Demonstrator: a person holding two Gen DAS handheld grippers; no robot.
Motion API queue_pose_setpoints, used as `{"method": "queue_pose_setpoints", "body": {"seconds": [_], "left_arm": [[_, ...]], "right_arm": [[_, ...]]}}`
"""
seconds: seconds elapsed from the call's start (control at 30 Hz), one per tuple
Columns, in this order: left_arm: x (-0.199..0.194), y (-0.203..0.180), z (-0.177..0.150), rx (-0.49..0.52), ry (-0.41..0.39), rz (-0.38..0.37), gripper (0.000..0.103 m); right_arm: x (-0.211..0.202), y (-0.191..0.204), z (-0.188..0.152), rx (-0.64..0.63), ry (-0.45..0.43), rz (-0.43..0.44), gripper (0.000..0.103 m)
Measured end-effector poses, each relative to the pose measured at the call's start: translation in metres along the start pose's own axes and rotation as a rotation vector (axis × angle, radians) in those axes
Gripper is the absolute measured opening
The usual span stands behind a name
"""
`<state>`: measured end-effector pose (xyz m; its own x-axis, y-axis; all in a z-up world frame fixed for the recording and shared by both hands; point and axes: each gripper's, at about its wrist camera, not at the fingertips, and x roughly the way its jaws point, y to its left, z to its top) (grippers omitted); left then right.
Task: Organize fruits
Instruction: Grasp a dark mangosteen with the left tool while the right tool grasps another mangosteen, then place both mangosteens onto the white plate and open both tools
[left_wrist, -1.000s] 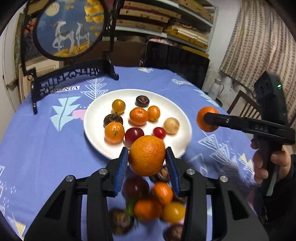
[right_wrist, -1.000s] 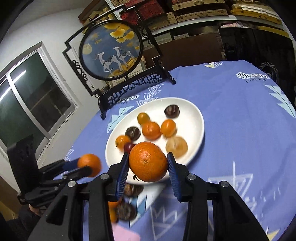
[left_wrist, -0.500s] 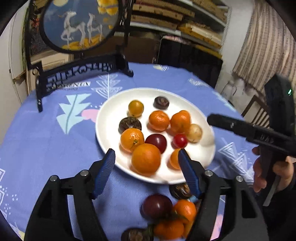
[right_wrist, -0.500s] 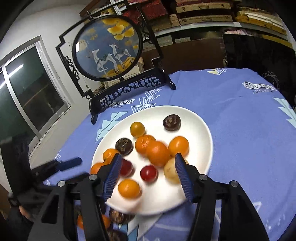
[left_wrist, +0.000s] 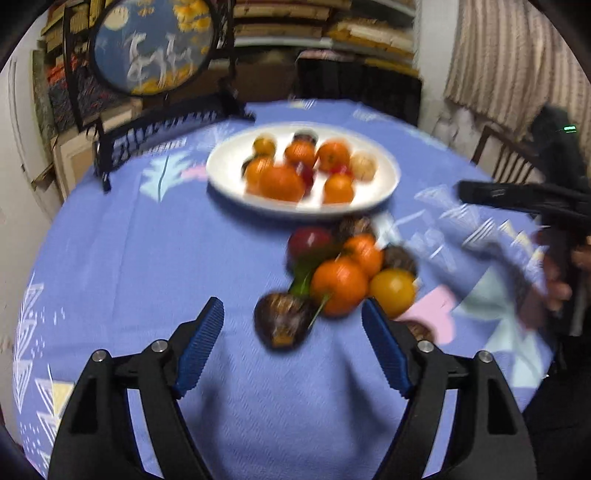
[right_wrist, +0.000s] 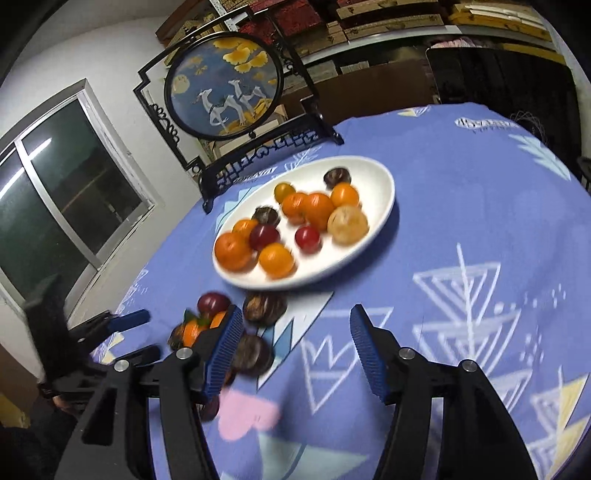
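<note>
A second ago each gripper pinched an orange over the white plate (right_wrist: 380, 206); now both oranges lie on it among the other fruit, and both tools have drawn back toward the person, so two more pieces are sorted and the pair is free for the next pick. The left gripper (left_wrist: 292, 325) stands spread wide and empty, and the loose pile of fruit (left_wrist: 347, 269) sits on the blue cloth (left_wrist: 147, 258) just ahead of its tips: a dark brown fruit (left_wrist: 282, 325) lies almost between the fingers, the leafy orange (left_wrist: 338, 284) just beyond toward its right finger (motion blur softens all of this). The right gripper (right_wrist: 295, 332) is likewise spread and holding nothing; the same pile lies off its left finger, partly hidden behind it, with the plate straight ahead and farther out.
</note>
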<state>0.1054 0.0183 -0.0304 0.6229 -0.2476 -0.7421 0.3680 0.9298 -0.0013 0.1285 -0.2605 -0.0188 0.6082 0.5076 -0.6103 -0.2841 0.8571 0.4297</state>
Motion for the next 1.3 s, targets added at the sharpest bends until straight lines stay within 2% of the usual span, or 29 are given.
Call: {"method": "queue_pose_setpoints", "body": {"seconds": [0.07, 0.1, 0.13, 0.2, 0.33, 0.43, 0.5, 0.77, 0.83, 0.87, 1.0, 1.13, 1.3], "left_arm": [[0.011, 0.000, -0.003, 0.001, 0.037, 0.022, 0.067], [0.017, 0.001, -0.003, 0.004, 0.060, 0.027, 0.054], [0.025, 0.001, -0.003, 0.005, 0.091, 0.030, 0.045], [0.034, 0.000, -0.001, 0.009, 0.119, 0.030, 0.042], [0.029, 0.003, 0.000, -0.005, 0.085, 0.030, 0.040], [0.004, 0.010, -0.003, -0.056, -0.002, 0.004, 0.040], [-0.012, 0.014, -0.008, -0.090, -0.042, -0.017, 0.040], [-0.049, 0.006, -0.017, -0.083, -0.099, -0.030, 0.040], [-0.052, 0.006, -0.018, -0.087, -0.103, -0.029, 0.040], [-0.053, 0.006, -0.018, -0.088, -0.103, -0.029, 0.040], [-0.055, 0.007, -0.017, -0.091, -0.109, -0.034, 0.040], [-0.057, 0.002, -0.005, -0.075, -0.139, -0.043, 0.040], [-0.044, -0.006, 0.033, -0.053, -0.157, -0.050, 0.040]], "right_arm": [[-0.004, 0.004, -0.009, -0.002, 0.006, 0.005, 0.061], [-0.004, 0.006, -0.011, -0.003, 0.008, 0.006, 0.061], [-0.006, 0.007, -0.014, -0.006, 0.011, 0.003, 0.061], [-0.006, 0.011, -0.019, -0.012, 0.022, -0.001, 0.061], [0.004, 0.032, -0.034, -0.092, 0.123, 0.045, 0.061], [0.014, 0.065, -0.055, -0.220, 0.211, 0.103, 0.061], [0.020, 0.081, -0.063, -0.284, 0.238, 0.118, 0.061], [0.059, 0.121, -0.072, -0.402, 0.297, 0.049, 0.061], [0.064, 0.124, -0.074, -0.417, 0.305, 0.025, 0.057], [0.062, 0.126, -0.075, -0.436, 0.295, 0.002, 0.041], [0.049, 0.119, -0.070, -0.395, 0.268, 0.028, 0.041], [0.012, 0.099, -0.050, -0.308, 0.178, 0.104, 0.041], [-0.011, 0.051, 0.008, -0.184, 0.061, 0.070, 0.041]]}}
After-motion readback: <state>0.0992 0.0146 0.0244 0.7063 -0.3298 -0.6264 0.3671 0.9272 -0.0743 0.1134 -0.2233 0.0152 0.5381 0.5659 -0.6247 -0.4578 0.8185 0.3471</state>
